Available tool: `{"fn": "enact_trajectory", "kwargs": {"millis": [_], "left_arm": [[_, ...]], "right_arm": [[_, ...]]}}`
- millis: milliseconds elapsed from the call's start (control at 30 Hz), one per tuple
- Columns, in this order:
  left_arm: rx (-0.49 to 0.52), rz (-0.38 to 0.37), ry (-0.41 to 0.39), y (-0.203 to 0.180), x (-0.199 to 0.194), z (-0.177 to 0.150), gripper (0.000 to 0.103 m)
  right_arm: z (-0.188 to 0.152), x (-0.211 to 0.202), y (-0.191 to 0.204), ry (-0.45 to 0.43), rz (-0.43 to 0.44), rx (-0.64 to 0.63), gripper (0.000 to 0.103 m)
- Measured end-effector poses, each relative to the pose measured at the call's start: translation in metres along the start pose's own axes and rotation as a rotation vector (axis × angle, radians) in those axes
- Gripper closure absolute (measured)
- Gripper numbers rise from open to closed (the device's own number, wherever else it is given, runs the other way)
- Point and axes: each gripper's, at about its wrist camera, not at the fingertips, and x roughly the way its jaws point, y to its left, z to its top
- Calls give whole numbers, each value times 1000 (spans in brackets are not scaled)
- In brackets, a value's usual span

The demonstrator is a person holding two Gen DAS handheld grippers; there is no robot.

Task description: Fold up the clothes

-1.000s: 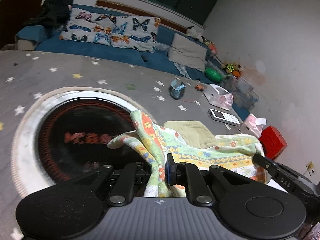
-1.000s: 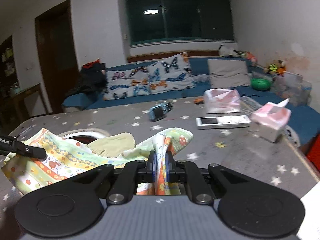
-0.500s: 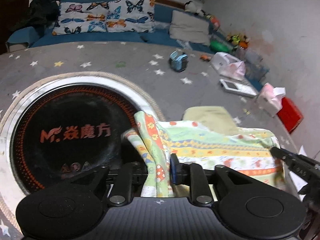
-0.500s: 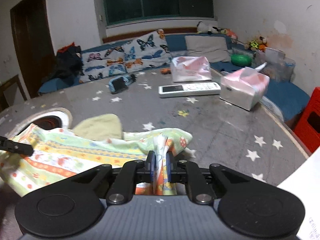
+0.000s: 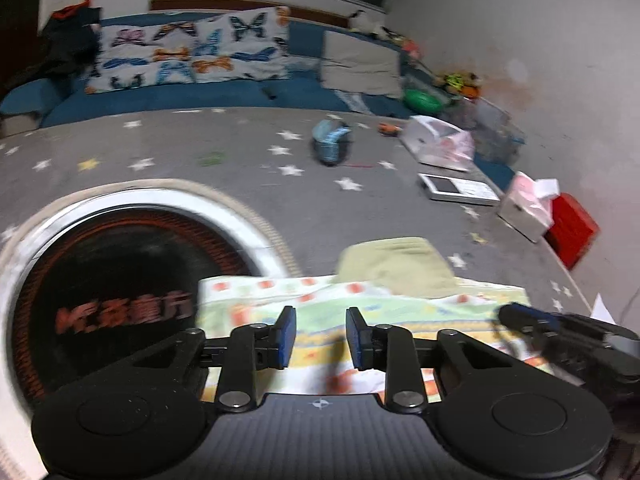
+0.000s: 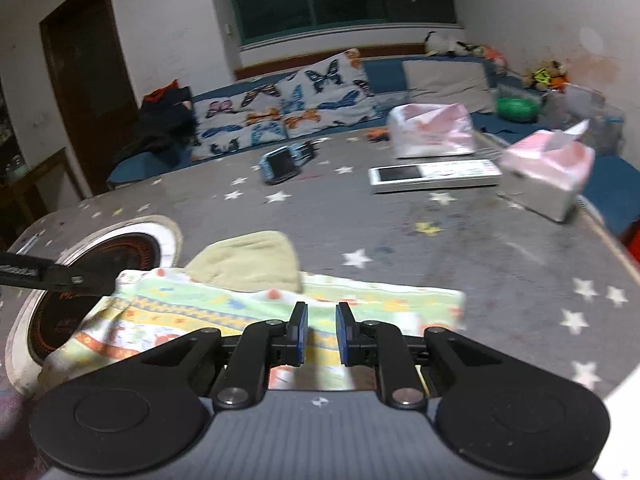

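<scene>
A patterned pale green and orange garment (image 5: 360, 312) (image 6: 224, 312) lies flat on the grey star-print table cover, folded over, with an olive cloth piece (image 5: 396, 264) (image 6: 248, 264) showing at its far edge. My left gripper (image 5: 320, 338) hovers over the garment's near edge, open, nothing between its blue pads. My right gripper (image 6: 321, 334) sits low over the garment too; its jaws are opening and the cloth lies below them, not pinched. The right gripper's tip (image 5: 516, 316) shows at the right of the left wrist view, and the left gripper's finger (image 6: 60, 276) at the left of the right wrist view.
A round black hotplate with a white ring (image 5: 120, 280) (image 6: 100, 256) is set in the table under the garment's left end. Farther off lie a blue toy (image 5: 330, 146), a white remote (image 6: 432, 172), a pink tissue box (image 6: 548, 172) and a pink bag (image 6: 432, 130). A blue sofa (image 5: 200, 92) runs behind.
Both grippers held pinched folds of the garment; they moved down and let go. The garment now lies flat and both sets of jaws stand apart.
</scene>
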Motion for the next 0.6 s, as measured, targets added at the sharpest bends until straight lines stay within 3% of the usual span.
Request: {"fn": "enact_trajectory", "kwargs": {"millis": [100, 300, 433, 600], "left_arm": [[1, -23, 8, -7, 16, 3, 83], [15, 6, 45, -11, 46, 3, 84], [27, 13, 34, -13, 43, 0, 84], [57, 16, 19, -19, 29, -5, 83]], "right_arm": [[0, 11, 8, 11, 15, -3, 88], [-2, 24, 9, 39, 3, -16, 88], [-1, 17, 13, 27, -2, -29, 87], [-4, -1, 28, 9, 47, -64, 78]]}}
